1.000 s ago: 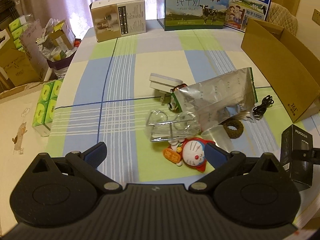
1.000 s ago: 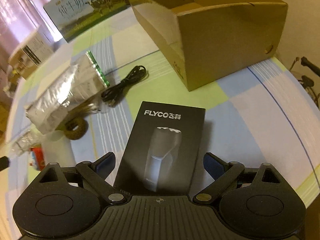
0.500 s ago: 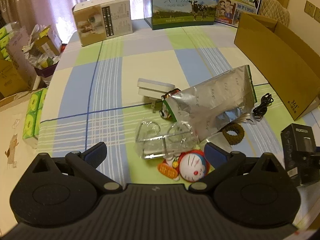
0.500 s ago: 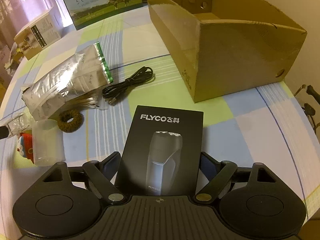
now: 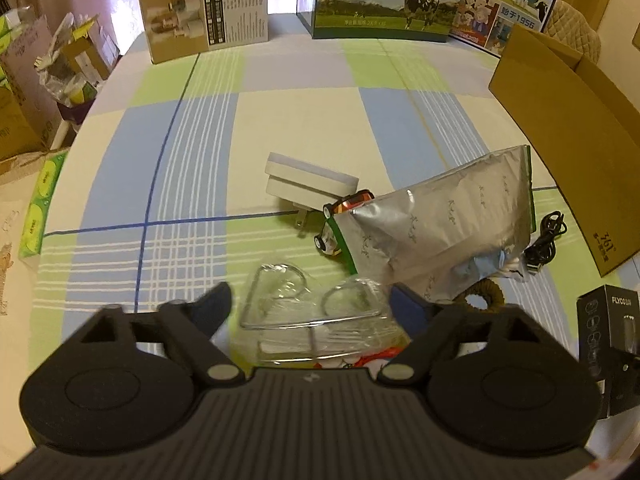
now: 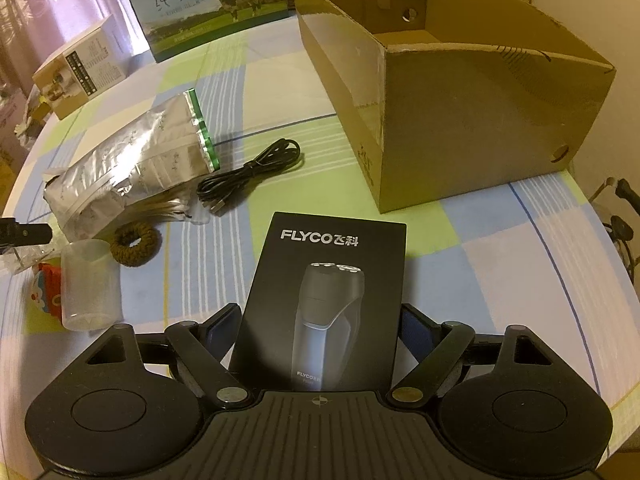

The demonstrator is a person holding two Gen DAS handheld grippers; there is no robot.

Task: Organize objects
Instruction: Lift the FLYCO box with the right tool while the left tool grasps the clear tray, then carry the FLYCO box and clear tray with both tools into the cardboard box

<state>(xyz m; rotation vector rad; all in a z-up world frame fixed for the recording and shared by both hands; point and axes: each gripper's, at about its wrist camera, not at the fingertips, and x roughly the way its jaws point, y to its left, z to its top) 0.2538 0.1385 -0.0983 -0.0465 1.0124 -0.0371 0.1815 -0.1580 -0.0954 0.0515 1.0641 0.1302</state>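
The right hand-held gripper (image 6: 318, 326) was clamped on the black rectangular FLYCO shaver box (image 6: 324, 300), near the open brown cardboard box (image 6: 460, 120) on the checked tabletop (image 6: 500, 260). The left hand-held gripper (image 5: 310, 308) stood apart around a clear crinkled plastic package (image 5: 312, 320).

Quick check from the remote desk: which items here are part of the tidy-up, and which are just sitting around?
In the job:
- black shaver box, between the right tool's fingers
- clear plastic packet, between the left tool's fingers
- open cardboard box
- foil pouch
- black cable
- brown hair tie

Probably lying about:
- milk carton case
- beige appliance box
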